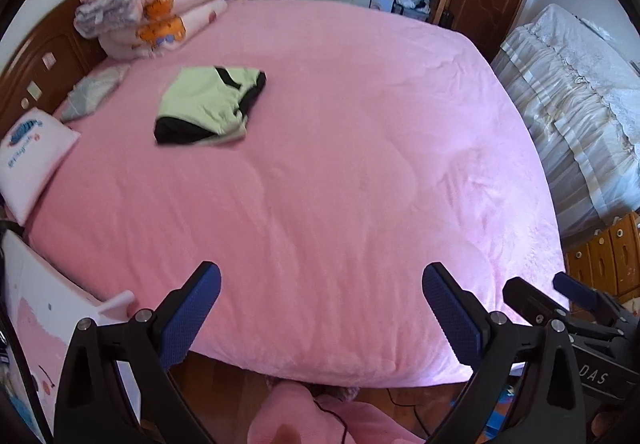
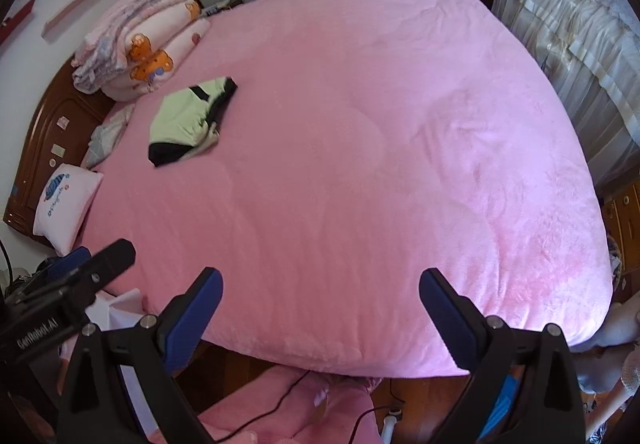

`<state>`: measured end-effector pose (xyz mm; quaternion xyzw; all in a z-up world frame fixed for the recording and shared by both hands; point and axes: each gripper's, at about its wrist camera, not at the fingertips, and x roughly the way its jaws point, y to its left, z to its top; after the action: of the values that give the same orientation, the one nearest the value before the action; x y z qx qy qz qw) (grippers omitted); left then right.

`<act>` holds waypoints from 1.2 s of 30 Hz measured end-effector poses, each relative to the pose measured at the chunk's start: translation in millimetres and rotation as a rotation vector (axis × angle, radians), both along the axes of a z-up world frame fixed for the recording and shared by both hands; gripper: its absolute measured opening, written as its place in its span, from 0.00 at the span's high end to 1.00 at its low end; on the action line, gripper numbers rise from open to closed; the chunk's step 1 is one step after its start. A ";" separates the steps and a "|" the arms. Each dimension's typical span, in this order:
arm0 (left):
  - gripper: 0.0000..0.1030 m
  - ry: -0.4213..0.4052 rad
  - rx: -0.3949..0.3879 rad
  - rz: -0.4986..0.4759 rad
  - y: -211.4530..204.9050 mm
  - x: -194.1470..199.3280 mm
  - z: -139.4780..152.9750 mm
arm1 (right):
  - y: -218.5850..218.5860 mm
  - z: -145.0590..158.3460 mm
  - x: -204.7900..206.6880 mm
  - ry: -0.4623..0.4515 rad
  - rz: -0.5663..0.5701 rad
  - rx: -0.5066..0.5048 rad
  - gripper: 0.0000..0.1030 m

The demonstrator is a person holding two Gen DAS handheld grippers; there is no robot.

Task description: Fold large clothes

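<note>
Left wrist: garment point(image 1: 208, 106), green and black, folded at ten o'clock on pink bed point(image 1: 340, 164); probably light, soft, limp, best pinched at a folded edge. Left claw point(image 1: 320, 308) spread wide, empty, tilted down over near bed edge.

Right wrist: garment point(image 2: 190, 122) again at ten o'clock. Right claw point(image 2: 320, 308) released, empty, angled down alike.

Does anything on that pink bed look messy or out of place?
Only slightly: the green-and-black garment near the headboard is folded, but one pale edge pokes out at its front corner. The pink bedspread lies smooth, and the stacked quilts look tidy.
</note>
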<state>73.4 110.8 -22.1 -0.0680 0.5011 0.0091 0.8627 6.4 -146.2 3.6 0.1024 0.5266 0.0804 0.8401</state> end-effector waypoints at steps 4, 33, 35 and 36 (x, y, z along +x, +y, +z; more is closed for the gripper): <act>0.03 -0.039 0.038 0.004 -6.7 -5.2 10.8 | 4.2 19.5 -3.2 -0.062 -0.007 -0.040 0.00; 0.01 -0.023 0.036 -0.064 -57.9 -23.3 3.1 | -34.5 5.1 -40.2 -0.024 -0.028 -0.125 0.00; 0.01 -0.023 0.038 -0.060 -58.2 -23.4 3.2 | -34.2 3.4 -38.7 -0.019 -0.024 -0.118 0.00; 0.01 -0.025 0.039 -0.058 -57.4 -23.2 3.4 | -33.5 2.5 -38.5 -0.016 -0.023 -0.114 0.00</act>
<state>50.2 53.3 -18.8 -0.0364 0.4918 -0.0070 0.8699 -32.1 -179.7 6.1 0.0601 0.5222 0.0414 0.8497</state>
